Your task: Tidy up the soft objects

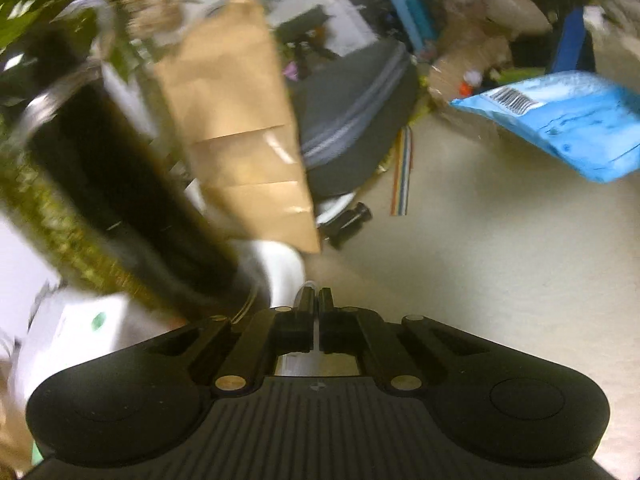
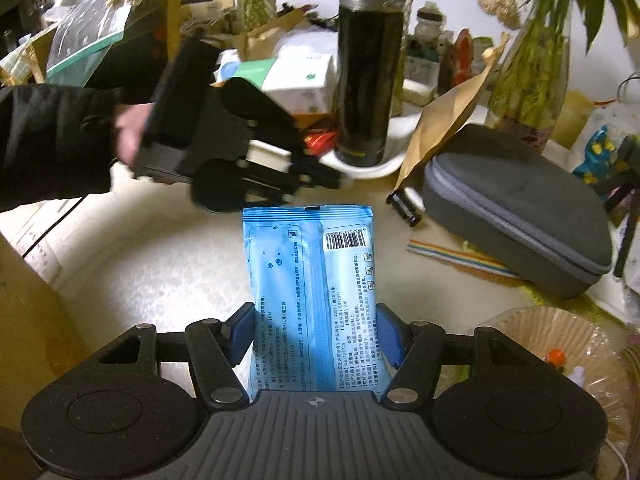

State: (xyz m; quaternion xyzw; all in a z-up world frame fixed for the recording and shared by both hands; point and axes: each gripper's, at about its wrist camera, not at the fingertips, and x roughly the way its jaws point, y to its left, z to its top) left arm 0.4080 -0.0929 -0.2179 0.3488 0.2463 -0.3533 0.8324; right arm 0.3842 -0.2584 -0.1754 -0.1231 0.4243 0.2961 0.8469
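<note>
A blue soft wipes pack (image 2: 312, 296) with a barcode sits between the blue pads of my right gripper (image 2: 316, 338), which is shut on it and holds it above the cream table (image 2: 160, 280). The same pack shows in the left wrist view (image 1: 568, 120) at the upper right. My left gripper (image 1: 318, 300) has its black fingers closed together with nothing between them. It also shows in the right wrist view (image 2: 324, 178), close to the base of a black bottle (image 2: 368, 64).
A brown paper bag (image 1: 240, 120), a grey zipped case (image 2: 516, 212), a white plate (image 2: 372, 168) under the bottle, a plant vase (image 2: 532, 64), tissue boxes (image 2: 300, 76), a paper-lined bowl (image 2: 556, 344) at the lower right and a cardboard box (image 2: 24, 312) at the left ring the table.
</note>
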